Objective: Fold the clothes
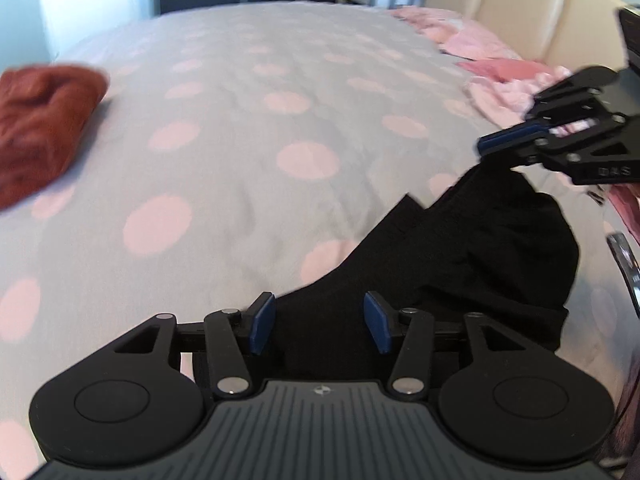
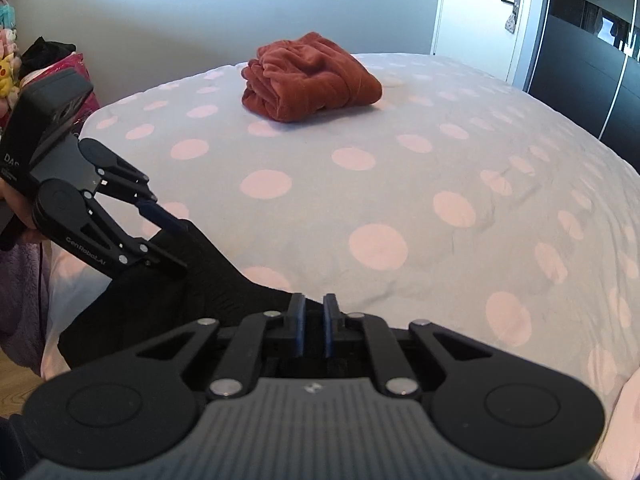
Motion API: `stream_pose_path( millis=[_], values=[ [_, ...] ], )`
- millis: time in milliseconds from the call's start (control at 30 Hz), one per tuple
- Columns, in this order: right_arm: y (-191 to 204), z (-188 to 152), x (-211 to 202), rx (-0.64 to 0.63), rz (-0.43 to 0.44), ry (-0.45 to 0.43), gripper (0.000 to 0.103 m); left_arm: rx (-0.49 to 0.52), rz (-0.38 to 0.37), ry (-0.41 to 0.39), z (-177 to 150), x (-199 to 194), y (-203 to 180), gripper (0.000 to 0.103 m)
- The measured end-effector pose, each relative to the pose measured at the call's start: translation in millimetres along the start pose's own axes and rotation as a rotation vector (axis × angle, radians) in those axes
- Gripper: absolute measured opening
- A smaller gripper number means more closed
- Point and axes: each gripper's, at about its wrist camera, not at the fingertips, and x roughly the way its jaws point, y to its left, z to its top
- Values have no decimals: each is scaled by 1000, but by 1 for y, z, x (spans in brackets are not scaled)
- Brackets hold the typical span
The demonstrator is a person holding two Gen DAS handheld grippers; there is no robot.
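Note:
A black garment (image 1: 472, 256) lies bunched at the near edge of the bed (image 1: 248, 92); it also shows in the right wrist view (image 2: 192, 284). My left gripper (image 1: 320, 324) is open, its blue pads on either side of the garment's near edge. In the right wrist view the left gripper (image 2: 176, 240) sits over the cloth. My right gripper (image 2: 314, 326) is shut on the black garment's edge; in the left wrist view the right gripper (image 1: 490, 142) holds the cloth lifted. A folded rust-red garment (image 2: 310, 78) lies farther across the bed, and also shows in the left wrist view (image 1: 40, 120).
The bed (image 2: 440, 160) has a grey cover with pink dots. Pink clothes (image 1: 480, 52) are piled by the cream headboard (image 1: 520, 4). A white door (image 2: 480, 8) and dark wardrobe (image 2: 600, 48) stand beyond the bed. Toys and bags (image 2: 24, 64) stand at the left.

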Motion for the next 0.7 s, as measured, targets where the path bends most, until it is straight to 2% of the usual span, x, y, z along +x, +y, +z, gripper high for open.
stream_pose_path(
  millis=[100,200,400,433,533,567,633,700],
  values=[
    [0,-2,2,8,3,10,11,107,-22,-2,3,4,-10,47],
    [-1,-5,4,18,4,18,11,185,8,25,4,15,-18,47],
    [-3,-7,3,25,9,21,11,239,-11,63,6,30,-17,50],
    [-3,-8,3,25,8,23,11,238,-17,70,7,31,-15,53],
    [-3,-10,3,29,10,26,11,197,-58,92,8,33,-6,52],
    [-3,-11,4,29,9,30,11,186,-59,97,8,34,-5,43],
    [-3,-13,6,26,4,39,11,173,-54,111,7,34,-1,15],
    [-4,-14,7,28,0,43,11,160,-56,98,8,30,2,2]
  ],
)
